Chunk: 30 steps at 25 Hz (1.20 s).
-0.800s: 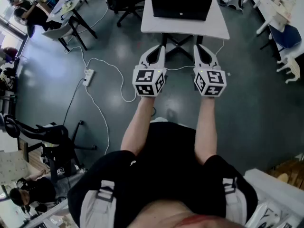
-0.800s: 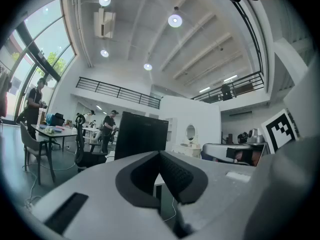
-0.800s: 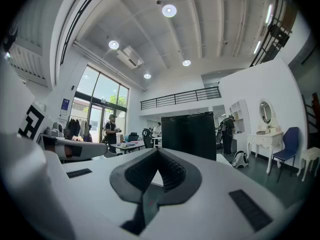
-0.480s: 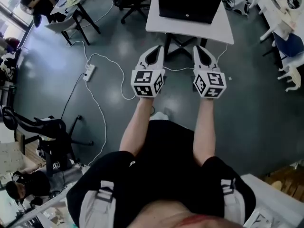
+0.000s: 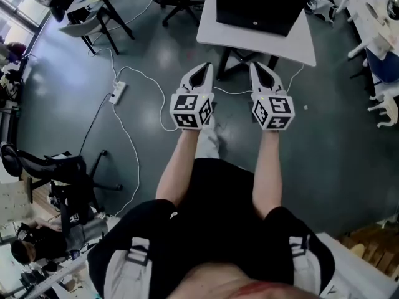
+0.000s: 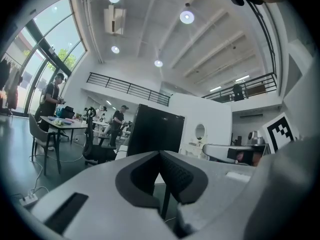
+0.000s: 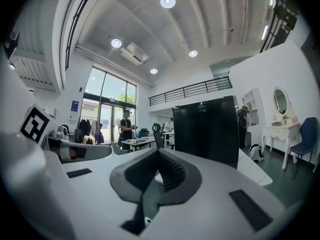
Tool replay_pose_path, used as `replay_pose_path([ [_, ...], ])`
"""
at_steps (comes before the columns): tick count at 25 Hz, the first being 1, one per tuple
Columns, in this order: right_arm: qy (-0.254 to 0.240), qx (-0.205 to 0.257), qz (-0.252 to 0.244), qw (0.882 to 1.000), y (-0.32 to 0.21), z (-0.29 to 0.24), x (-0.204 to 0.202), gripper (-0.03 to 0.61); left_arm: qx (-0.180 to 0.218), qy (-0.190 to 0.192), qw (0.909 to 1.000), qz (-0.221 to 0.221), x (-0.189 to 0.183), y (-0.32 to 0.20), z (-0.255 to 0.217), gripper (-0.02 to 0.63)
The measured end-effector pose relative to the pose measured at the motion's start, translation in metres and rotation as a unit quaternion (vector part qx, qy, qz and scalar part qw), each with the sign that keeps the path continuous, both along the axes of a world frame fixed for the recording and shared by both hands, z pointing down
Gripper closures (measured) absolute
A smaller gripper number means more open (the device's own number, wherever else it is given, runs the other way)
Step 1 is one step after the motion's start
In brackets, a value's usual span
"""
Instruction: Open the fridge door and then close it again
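Note:
The fridge (image 5: 262,2) is a black box with its door closed, standing on a white table (image 5: 249,43) just ahead of me. Side by side and level, my left gripper (image 5: 201,71) and right gripper (image 5: 258,68) point at it over the grey floor, short of the table edge. Both are shut with nothing between the pads. In the left gripper view the fridge (image 6: 155,131) stands behind the closed left gripper (image 6: 160,154). In the right gripper view the fridge (image 7: 207,126) rises behind the closed right gripper (image 7: 158,151).
A power strip (image 5: 116,93) with a white cable lies on the floor to the left. Desks and chairs (image 5: 93,5) stand at the far left, with people beside them. White furniture (image 5: 374,17) stands at the right. A black wheeled stand (image 5: 62,173) is at the near left.
The table and fridge have drawn nearer and slid right in the head view, and a foot now shows below the grippers. Both grippers stay shut and side by side.

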State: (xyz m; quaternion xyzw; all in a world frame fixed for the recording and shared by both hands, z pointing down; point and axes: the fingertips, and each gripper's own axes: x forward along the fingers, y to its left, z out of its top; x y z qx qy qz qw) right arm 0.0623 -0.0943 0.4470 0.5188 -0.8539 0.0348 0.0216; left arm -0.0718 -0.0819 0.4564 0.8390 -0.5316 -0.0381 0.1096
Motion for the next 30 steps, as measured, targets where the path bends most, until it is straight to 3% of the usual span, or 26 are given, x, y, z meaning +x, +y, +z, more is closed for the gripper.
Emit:
replay_pose_path([
  [10, 0.017, -0.004, 0.005, 1.0, -0.159, -0.015, -0.019, 0.584, -0.007, 0.024, 0.999, 0.038, -0.009, -0.159, 0.0, 0.614],
  [14, 0.068, 0.01, 0.007, 0.998, -0.231, -0.036, -0.03, 0.584, -0.014, 0.046, 0.9968, 0.065, -0.009, -0.233, -0.001, 0.612],
  [17, 0.111, 0.024, 0.002, 0.994, -0.27, -0.049, -0.029, 0.583, -0.013, 0.039, 0.995, 0.091, 0.002, -0.274, 0.004, 0.612],
  [21, 0.175, 0.048, -0.002, 0.983, -0.318, -0.081, -0.036, 0.58, -0.012, 0.026, 0.9918, 0.124, 0.004, -0.326, 0.003, 0.58],
  [25, 0.232, 0.076, 0.002, 0.97, -0.354, -0.121, -0.043, 0.479, 0.006, 0.016, 0.9892, 0.146, 0.006, -0.37, -0.009, 0.532],
  [30, 0.307, 0.094, -0.009, 0.947, -0.389, -0.151, -0.054, 0.447, 0.033, 0.009, 0.9858, 0.165, 0.016, -0.413, -0.026, 0.479],
])
